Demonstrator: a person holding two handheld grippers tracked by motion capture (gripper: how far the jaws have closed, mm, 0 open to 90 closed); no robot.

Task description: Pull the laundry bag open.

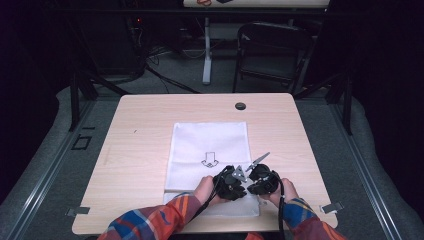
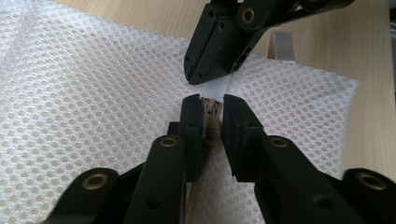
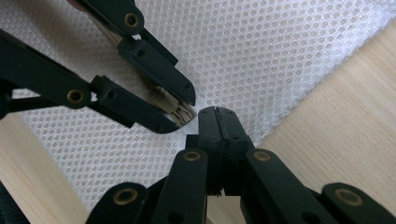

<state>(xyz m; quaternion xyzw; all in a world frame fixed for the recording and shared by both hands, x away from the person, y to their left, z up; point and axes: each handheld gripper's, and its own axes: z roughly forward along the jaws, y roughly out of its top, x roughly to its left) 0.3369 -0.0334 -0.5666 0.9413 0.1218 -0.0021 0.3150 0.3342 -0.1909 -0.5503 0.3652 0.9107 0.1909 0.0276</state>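
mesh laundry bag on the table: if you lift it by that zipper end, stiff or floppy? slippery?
Probably floppy: the white mesh laundry bag is thin open netting lying flat on the table, so it should drape if lifted. Likely light, as it looks empty. The netting may slide, so the zipper pull between the left tool pads looks the surer hold.

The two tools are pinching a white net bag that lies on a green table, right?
Not quite: the table is light wood, not green, as the high view shows. The rest holds: the left tool and right tool pinch the white net bag lying on it.
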